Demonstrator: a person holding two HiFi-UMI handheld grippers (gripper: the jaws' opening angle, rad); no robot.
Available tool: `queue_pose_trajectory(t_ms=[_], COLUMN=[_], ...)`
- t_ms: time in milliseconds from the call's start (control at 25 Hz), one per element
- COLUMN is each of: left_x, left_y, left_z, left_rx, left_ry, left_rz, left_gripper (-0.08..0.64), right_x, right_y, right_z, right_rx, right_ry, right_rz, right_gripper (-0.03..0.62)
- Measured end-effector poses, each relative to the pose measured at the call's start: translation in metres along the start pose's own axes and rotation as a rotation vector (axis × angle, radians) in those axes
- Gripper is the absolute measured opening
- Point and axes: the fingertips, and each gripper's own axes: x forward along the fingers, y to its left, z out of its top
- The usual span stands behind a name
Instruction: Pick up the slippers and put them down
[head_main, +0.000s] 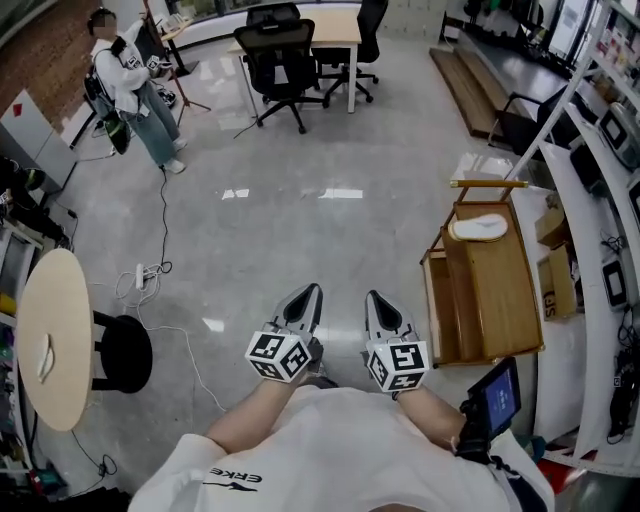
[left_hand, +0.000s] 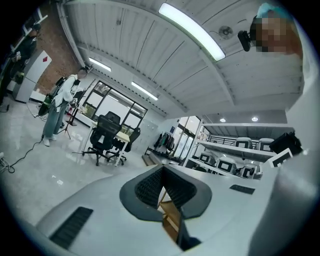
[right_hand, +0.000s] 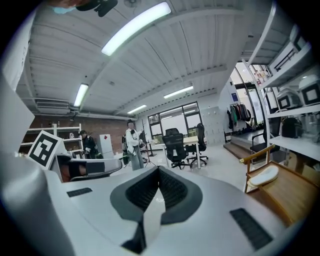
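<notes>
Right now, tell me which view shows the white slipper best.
Head view: the slipper lies whole on the wooden rack, seen from above. The right gripper view shows it side-on near its right edge. The left gripper view shows only rack, no slipper.

White slipper atop wooden shelf

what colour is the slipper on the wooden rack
The slipper is white; it shows best in the head view.

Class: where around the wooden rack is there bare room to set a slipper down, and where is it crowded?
Free: the rack's long board beside the white slipper, and the grey floor between rack, office chairs and power strip. Crowded: the shelves right of the rack, full of devices and boxes.
</notes>
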Motion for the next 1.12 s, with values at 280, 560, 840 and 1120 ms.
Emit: queue_pose_trajectory(t_ms=[280, 560, 840, 1120], left_x=[0.024, 0.045, 0.086, 0.161], left_y=[0.052, 0.076, 0.073, 0.053], left_z=[0.017, 0.017, 0.011, 0.001], left_rx=[-0.015, -0.044, -0.045, -0.020], left_ry=[0.033, 0.069, 0.103, 0.148], left_rz=[-0.065, -0.117, -0.159, -0.185], left_gripper=[0.003, 0.003, 0.003, 0.003], right_x=[0.054, 0.082, 0.096, 0.112], right_y=[0.016, 0.016, -0.017, -0.091], right_z=[0.006, 0.005, 0.009, 0.022], right_rx=[0.003, 0.005, 0.014, 0.043], right_ry=[-0.006, 0.009, 0.004, -0.007], right_rz=[-0.068, -0.127, -0.176, -0.214], right_gripper=[0.005, 0.005, 0.005, 0.005])
